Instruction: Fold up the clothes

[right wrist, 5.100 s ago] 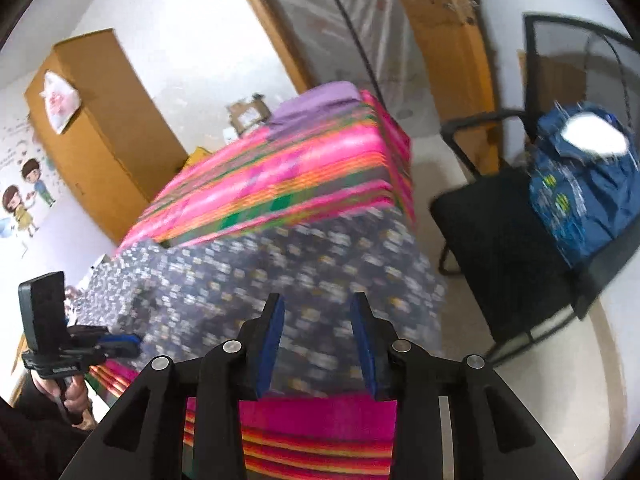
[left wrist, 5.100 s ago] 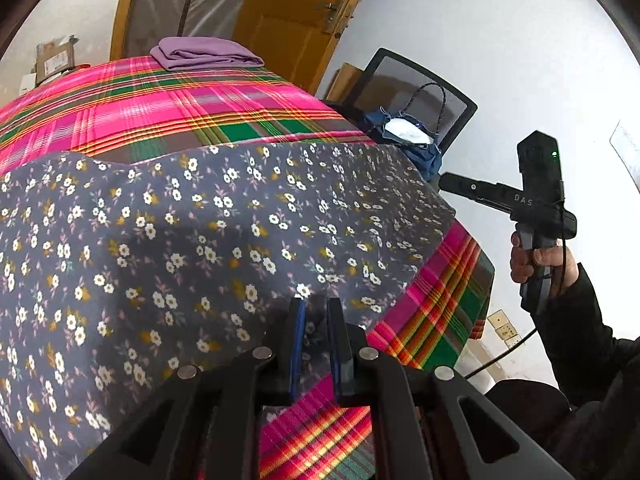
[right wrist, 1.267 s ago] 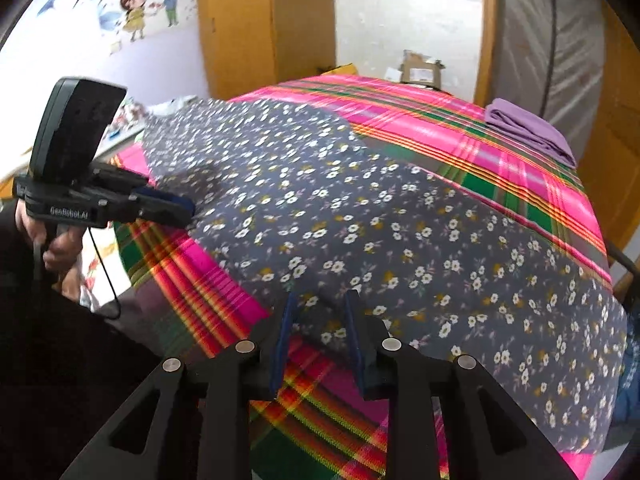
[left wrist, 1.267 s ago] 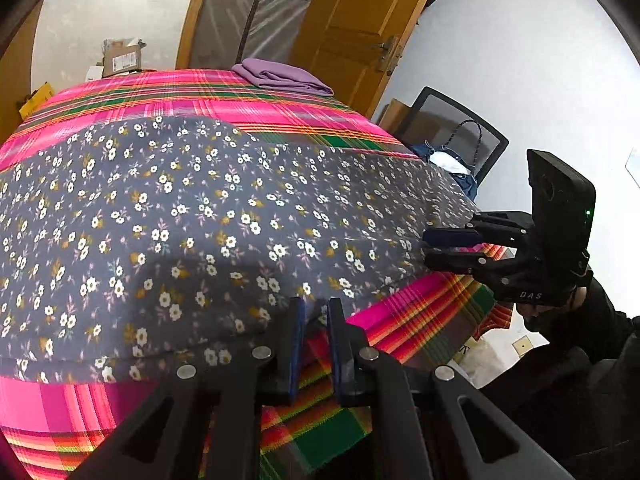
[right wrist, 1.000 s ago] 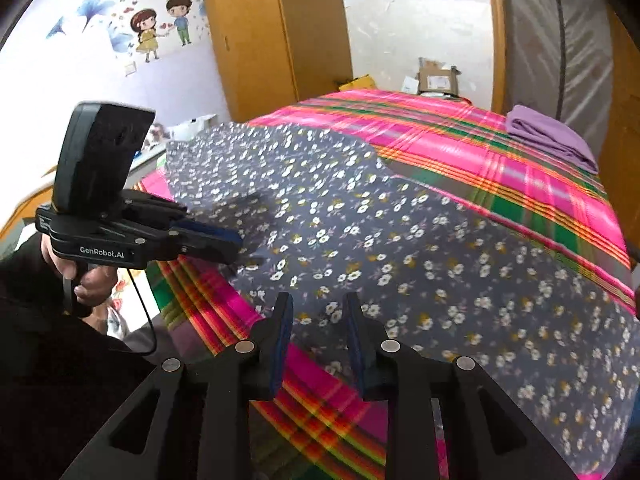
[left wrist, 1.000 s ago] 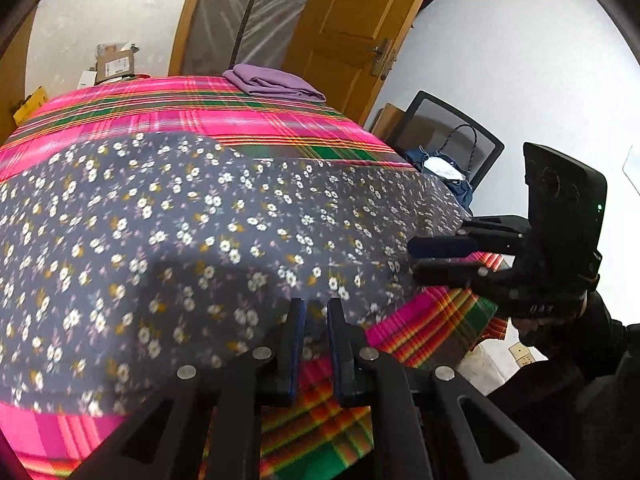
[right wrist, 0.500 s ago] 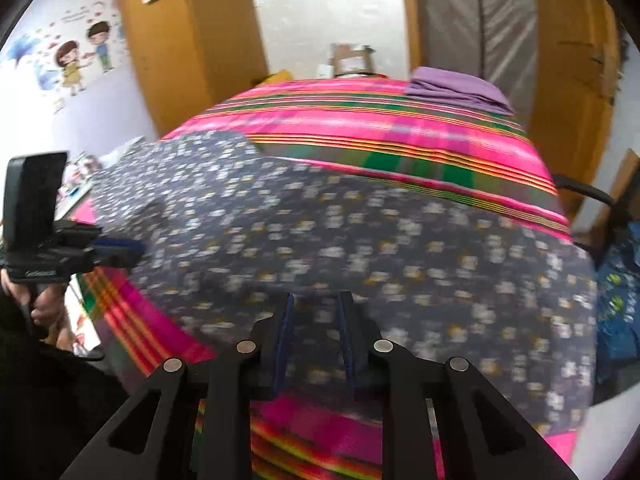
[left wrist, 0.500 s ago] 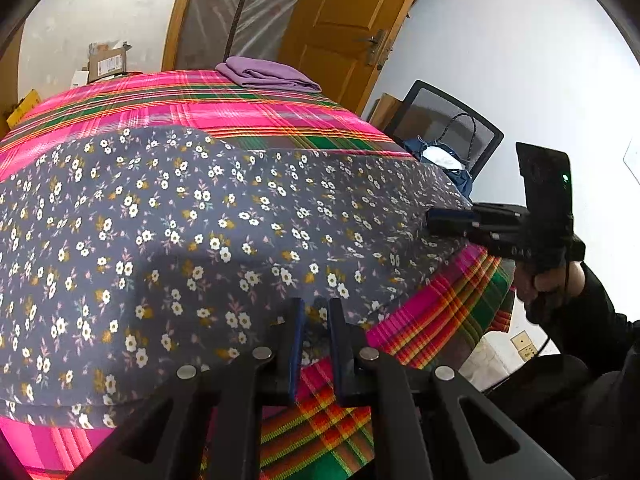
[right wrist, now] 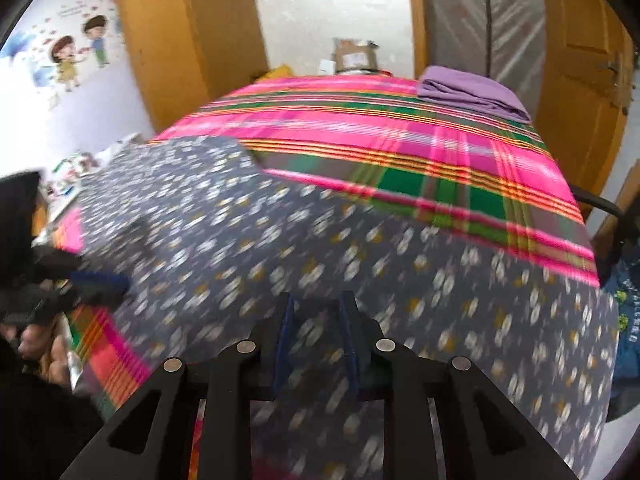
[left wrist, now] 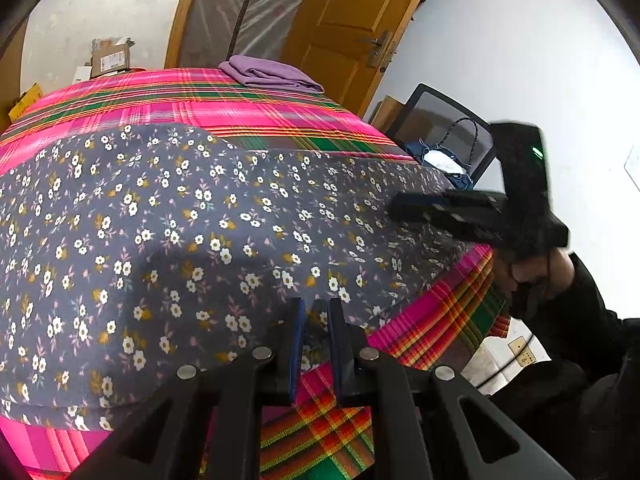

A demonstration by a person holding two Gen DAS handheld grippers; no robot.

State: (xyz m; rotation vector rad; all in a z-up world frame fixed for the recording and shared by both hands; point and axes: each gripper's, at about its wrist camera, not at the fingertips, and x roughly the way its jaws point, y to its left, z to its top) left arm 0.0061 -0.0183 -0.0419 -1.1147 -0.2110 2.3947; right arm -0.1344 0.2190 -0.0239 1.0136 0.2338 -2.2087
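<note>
Lying flat on the plaid bedspread (left wrist: 256, 108), the grey floral garment (left wrist: 168, 220).

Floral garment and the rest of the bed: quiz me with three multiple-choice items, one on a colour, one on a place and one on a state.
1. What colour are most of the blossoms on the grey floral garment?
A. red
B. white
C. blue

2. Where does the folded purple cloth lie?
A. on top of the floral garment
B. under the floral garment
C. at the far corner of the plaid bed cover, apart from the garment

3. In what state is the floral garment?
A. spread out flat over the near part of the bed cover
B. folded into a neat stack
C. bunched into a ball

Key:
1 B, small white flowers with ochre leaves dot the grey fabric.
2 C, a wide band of bare plaid separates the cloth from the garment in both views.
3 A, it lies as one open sheet, with its near hem along the bed's edge.
</note>
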